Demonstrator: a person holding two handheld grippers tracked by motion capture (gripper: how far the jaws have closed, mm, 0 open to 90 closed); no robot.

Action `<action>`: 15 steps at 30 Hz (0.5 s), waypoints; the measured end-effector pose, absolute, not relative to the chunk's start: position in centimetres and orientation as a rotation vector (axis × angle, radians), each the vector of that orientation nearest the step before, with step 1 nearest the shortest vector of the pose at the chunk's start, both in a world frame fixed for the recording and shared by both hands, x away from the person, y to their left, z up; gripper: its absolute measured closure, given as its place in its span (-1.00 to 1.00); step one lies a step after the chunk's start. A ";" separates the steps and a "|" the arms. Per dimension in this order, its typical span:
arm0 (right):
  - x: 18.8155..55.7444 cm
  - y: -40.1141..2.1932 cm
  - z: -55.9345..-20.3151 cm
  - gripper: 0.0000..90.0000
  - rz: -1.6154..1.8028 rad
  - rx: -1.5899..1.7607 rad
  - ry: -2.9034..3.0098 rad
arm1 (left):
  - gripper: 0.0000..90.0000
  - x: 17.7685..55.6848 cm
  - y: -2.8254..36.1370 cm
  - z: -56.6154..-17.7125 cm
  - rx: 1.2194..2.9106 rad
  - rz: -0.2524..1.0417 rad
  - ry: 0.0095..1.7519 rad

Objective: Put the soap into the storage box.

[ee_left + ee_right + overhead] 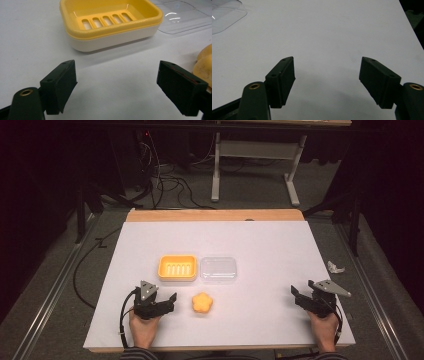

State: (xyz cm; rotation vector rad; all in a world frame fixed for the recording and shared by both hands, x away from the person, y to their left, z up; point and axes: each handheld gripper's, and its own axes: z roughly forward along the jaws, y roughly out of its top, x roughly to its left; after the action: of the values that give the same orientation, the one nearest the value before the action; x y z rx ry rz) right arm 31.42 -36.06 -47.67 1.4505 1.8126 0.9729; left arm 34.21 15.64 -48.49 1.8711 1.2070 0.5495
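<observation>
Here, both grippers rest empty on the white tabletop [260,245].
Left gripper [167,301] and right gripper [299,296] fingers spread wide; orange soap [202,303] (flower-shaped) at 6 o'clock of yellow soap dish [177,267], clear lid [218,269] beside it.

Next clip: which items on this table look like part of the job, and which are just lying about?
Likely part of the job:
yellow soap dish
clear lid
yellow soap
left gripper, open
right gripper, open

Just lying about:
crumpled white scrap, off the table's right edge
cables on the floor
</observation>
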 end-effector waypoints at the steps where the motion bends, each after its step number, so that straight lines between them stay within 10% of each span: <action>1: 31.4 -36.1 -47.7 -0.35 0.973 1.451 1.813 | -0.63 34.2 15.7 -48.5 1.869 0.548 1.206; 15: 31.4 -36.1 -47.7 -0.36 0.975 1.443 1.811 | -0.58 34.2 15.7 -48.5 1.864 0.547 1.220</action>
State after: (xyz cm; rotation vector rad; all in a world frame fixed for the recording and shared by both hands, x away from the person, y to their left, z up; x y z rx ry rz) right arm 31.39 -36.09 -47.66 1.4433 1.8108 0.9749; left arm 34.24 15.72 -48.49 1.8637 1.2201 0.5466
